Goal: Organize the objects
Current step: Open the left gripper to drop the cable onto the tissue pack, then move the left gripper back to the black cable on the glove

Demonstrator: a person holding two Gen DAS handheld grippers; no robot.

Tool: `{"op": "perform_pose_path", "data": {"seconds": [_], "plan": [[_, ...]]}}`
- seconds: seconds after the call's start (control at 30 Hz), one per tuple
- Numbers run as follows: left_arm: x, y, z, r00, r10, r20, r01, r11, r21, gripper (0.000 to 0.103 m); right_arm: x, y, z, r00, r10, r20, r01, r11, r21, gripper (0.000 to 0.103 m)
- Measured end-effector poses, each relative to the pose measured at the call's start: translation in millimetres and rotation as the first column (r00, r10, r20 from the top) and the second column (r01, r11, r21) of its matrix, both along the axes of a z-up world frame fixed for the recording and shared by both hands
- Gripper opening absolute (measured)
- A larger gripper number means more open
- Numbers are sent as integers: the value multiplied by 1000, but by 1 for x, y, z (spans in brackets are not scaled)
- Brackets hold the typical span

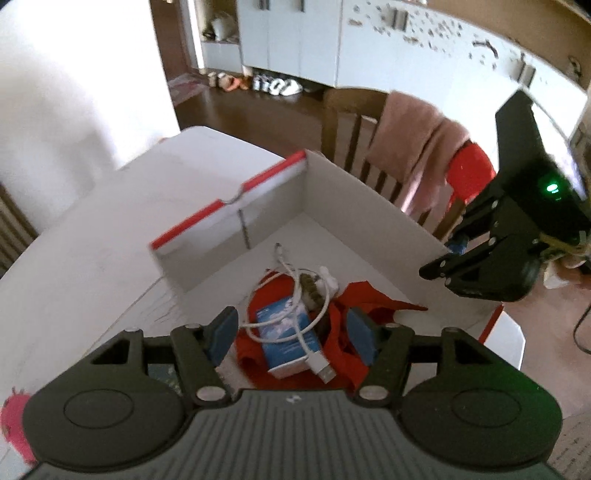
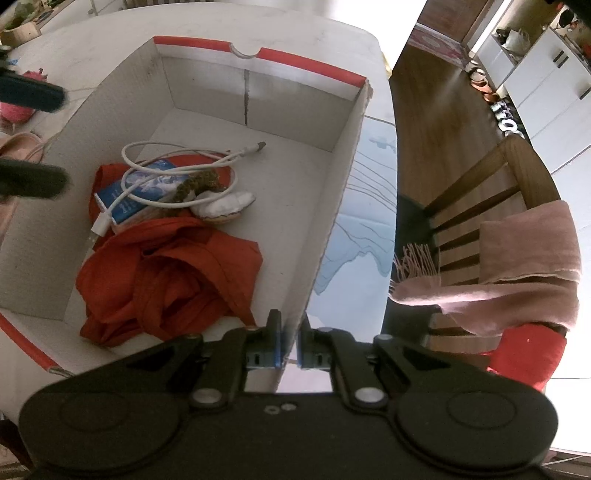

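1. Pinched between the right gripper's blue pads: the near wall of the white cardboard box with red rim.
2. Left gripper hangs spread and empty above the box's contents.
3. Ahead, inside: crumpled red cloth, glossy blue carton, coiled white USB cable; far half bare.

Wooden chair; white cabinets; brown wood floor.

Daylit, bright; wall and floor blown out by glare. Strong fisheye bending at edges, motion blur in left view.
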State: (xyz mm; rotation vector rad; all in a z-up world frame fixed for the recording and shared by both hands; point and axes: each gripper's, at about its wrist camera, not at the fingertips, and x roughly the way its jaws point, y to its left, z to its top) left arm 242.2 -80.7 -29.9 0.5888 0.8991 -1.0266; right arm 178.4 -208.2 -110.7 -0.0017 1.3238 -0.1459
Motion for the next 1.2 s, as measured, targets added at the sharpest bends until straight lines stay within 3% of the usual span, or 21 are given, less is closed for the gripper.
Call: {"op": "perform_pose_path", "data": {"seconds": [0.17,0.3,0.57,0.87,0.93,1.2], "plan": [[4,40,26,998,49,34,-48,998,-28,64,0,-1,0,1000,-9,-2,9,1000,1,6],[12,78,39,993,111,43,-109,993,-51,73,0,-1,0,1000,-15,-4,15,1000,1,6],[18,154,40,968,246,43,-244,969,-43,82,0,-1,0,1000,-19,-6,19,1000,2,6],[15,228,8,910,414,-5,-414,910,-22,88,0,0,-2,1000,-25,-9,25,1000,-5,7],[9,235,-3,904,427,-3,-427,904,11,95,0,0,-2,1000,-27,-9,27,1000,-6,7],[-6,263,-51,878,478,28,-478,873,94,96,0,2,-3,999,-29,-14,29,999,-15,8]]}}
